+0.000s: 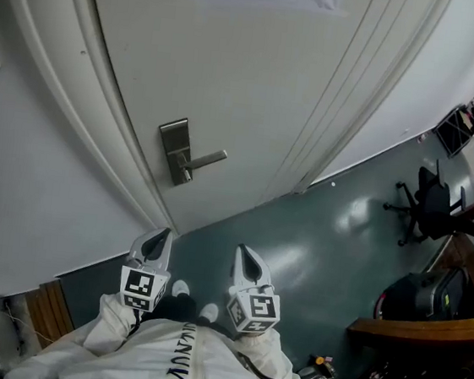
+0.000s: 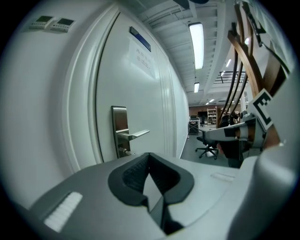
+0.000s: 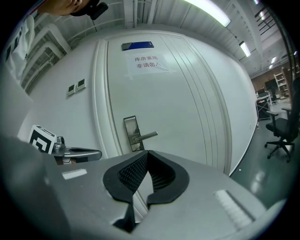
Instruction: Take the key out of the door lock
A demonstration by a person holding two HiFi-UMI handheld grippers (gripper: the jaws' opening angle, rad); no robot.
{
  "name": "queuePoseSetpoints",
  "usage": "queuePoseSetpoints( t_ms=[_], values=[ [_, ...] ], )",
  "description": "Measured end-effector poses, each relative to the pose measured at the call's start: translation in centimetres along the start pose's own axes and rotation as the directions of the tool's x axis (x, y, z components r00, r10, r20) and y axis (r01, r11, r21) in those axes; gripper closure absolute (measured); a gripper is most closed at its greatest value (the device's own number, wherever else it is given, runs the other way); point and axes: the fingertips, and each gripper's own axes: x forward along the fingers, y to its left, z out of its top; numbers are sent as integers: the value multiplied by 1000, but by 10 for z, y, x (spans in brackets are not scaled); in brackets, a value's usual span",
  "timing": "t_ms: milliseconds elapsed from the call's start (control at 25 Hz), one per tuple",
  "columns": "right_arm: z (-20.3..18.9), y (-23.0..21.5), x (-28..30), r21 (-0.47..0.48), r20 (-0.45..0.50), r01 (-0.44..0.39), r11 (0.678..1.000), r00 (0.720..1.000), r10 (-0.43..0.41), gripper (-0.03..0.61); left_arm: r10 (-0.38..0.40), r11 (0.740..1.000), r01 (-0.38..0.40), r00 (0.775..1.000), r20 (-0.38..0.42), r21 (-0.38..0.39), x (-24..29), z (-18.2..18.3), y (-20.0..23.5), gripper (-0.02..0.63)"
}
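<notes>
- Head view: left gripper point(image 1: 160, 237) and right gripper point(image 1: 243, 255) sit low, close to my body and well apart from the door point(image 1: 250, 75); neither touches anything
- both grippers are clenched and empty; left gripper view and right gripper view each show the pads meeting at the tip with nothing between
- key point(image 2: 125, 152) is a small stub on the lock plate point(image 2: 120, 123), just under the lever handle point(image 2: 137, 134); too small to read its shape
- risk: I reach in with the jaws clenched and only knock the key; they must open first
- risk: the lever is just above, so a jaw could catch it and press the handle down
- risk: an off-axis pull would bind the key in the lock; a weak pinch on so small a thing could slip or drop it
- key's long axis, as I judge it, runs square to the door face and about level, head pointing out toward me; the pull should follow that line
</notes>
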Motion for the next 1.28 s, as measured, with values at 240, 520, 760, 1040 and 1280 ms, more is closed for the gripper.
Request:
queuePoseSetpoints(
  t_ms=[240,520,760,1040,1280],
  values=[
    [4,18,39,-29,-27,-35,999,999,34,577,20,999,-20,1000,7,-27,11,-1,29,614],
    [10,49,92,-77,-54,-86,993,995,82,577,53,997,-51,998,26,-58,19,-1,74,614],
    [18,86,129,-113,-63,-155,982,987,148,577,141,987,-137,989,37,-87,7,-6,124,614],
    [18,116,163,-134,-107,-268,954,961,254,577,274,956,-269,962,24,-118,-15,-11,163,614],
    [16,128,184,-133,-143,-360,923,929,341,577,365,920,-363,931,-14,-146,-26,-18,175,614]
  ],
)
